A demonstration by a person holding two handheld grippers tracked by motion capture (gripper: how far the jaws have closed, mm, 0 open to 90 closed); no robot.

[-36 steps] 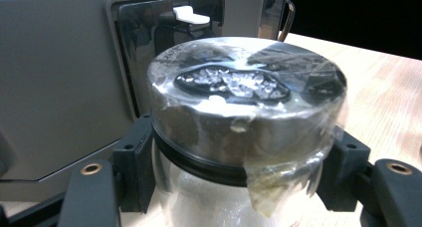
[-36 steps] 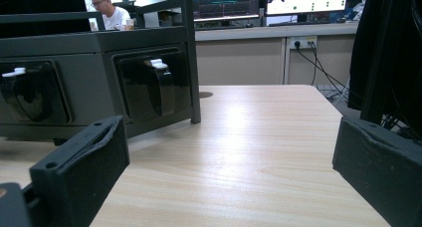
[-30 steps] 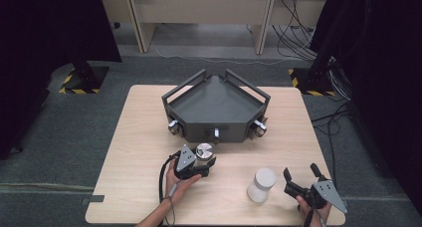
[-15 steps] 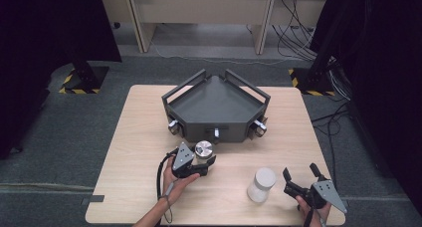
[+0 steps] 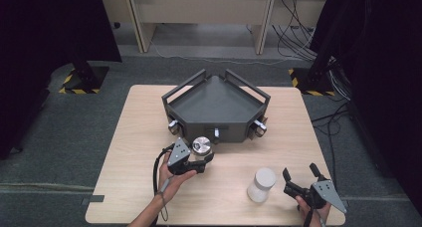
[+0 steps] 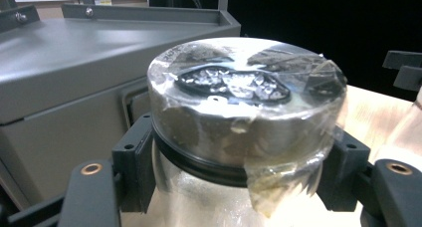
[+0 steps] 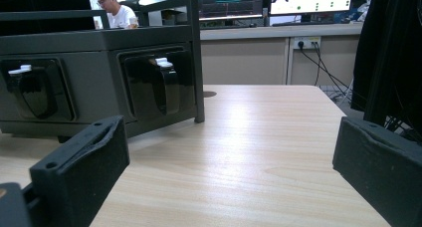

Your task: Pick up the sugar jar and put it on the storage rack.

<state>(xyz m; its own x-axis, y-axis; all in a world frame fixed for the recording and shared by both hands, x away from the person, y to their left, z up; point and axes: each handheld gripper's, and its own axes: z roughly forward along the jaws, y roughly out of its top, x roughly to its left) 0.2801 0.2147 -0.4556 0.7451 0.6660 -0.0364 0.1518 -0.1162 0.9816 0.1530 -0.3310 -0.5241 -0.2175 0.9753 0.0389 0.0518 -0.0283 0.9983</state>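
Note:
My left gripper is shut on a clear jar with a taped silver lid, holding it just above the table in front of the dark grey three-cornered rack. In the left gripper view the jaws clamp the jar just below its lid, with the rack's wall close behind. A white lidded jar stands upright on the table at the front right. Just right of it my right gripper rests low and open. In the right gripper view my right gripper has only bare tabletop between its jaws.
The wooden table has open room on its left and far right. The rack's front holds dark sockets with silver knobs. Cables and desks lie beyond the table. A person sits far off behind the rack.
My left gripper has lifted the silver-lidded jar a little and carried it slightly toward the rack. The right gripper and the white jar have not moved.

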